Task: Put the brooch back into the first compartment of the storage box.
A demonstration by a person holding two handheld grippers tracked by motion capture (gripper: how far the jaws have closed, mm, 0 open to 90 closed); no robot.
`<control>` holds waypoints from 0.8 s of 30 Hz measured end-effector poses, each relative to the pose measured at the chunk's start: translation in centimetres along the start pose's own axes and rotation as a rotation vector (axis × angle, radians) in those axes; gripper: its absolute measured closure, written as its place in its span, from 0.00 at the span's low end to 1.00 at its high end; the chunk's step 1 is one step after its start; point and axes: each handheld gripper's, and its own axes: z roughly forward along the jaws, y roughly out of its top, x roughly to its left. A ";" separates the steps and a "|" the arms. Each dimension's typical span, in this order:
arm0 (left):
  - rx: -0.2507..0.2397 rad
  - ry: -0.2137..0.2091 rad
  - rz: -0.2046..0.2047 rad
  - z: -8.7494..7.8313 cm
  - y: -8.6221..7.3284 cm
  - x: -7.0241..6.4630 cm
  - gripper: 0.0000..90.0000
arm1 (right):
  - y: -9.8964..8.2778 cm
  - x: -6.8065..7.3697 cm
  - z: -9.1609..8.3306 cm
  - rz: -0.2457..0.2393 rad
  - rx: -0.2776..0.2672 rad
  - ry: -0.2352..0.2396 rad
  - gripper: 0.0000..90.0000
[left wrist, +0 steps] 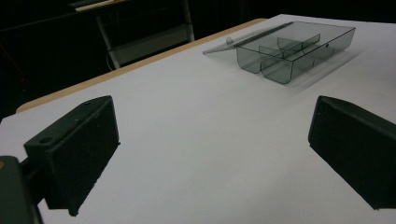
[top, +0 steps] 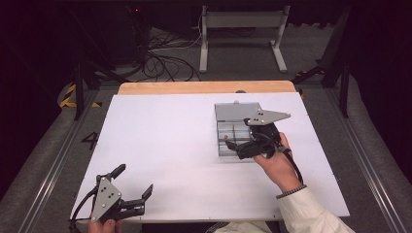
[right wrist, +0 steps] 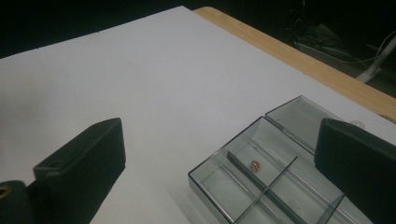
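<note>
Right claw (top: pixel 236 148) is over the box (top: pixel 227 141), jaws spread wide, nothing between them. The box sits on the right half of the tabletop (top: pixel 165 145), a clear grey tray with dividers, its lid (top: pixel 234 111) folded open flat on the far side. From the right gripper view the box (right wrist: pixel 261 186) lies just below the claw, and there's a small gold bead (right wrist: pixel 255 164) resting alone in one compartment beside a divider (right wrist: pixel 261 186). That bead looks like the target here.

Left claw (top: pixel 133 187) is parked at the near left corner, well apart from the action, also wide open and empty; its own view shows the box (left wrist: pixel 294 49) far across the white surface.

Now, the trick as I read it: the bead is tiny and round, so it will roll at a nudge. Best to line the jaws up along the compartment, not across the divider, come straight down with one jaw on either side of the bead, and close slowly. Clipping a wall could shove the light box, so the idle left claw might well steady it.
</note>
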 end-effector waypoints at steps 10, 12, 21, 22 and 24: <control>0.002 0.003 0.002 0.0 0.0 0.0 0.03 | -1.6 0.1 -2.4 -0.006 -0.043 0.006 0.03; 0.001 0.003 0.002 0.0 0.0 0.0 0.03 | -2.0 0.1 -2.8 -0.003 -0.061 0.012 0.03; 0.002 0.003 -0.002 0.0 0.0 0.0 0.03 | -4.1 -0.1 -4.6 0.004 -0.088 0.004 0.02; 0.001 0.003 -0.003 0.0 0.0 0.0 0.03 | -4.4 -0.2 -4.8 0.007 -0.094 0.002 0.02; 0.002 0.003 -0.003 0.0 0.0 0.0 0.03 | -4.9 -0.3 -5.2 0.012 -0.101 -0.005 0.02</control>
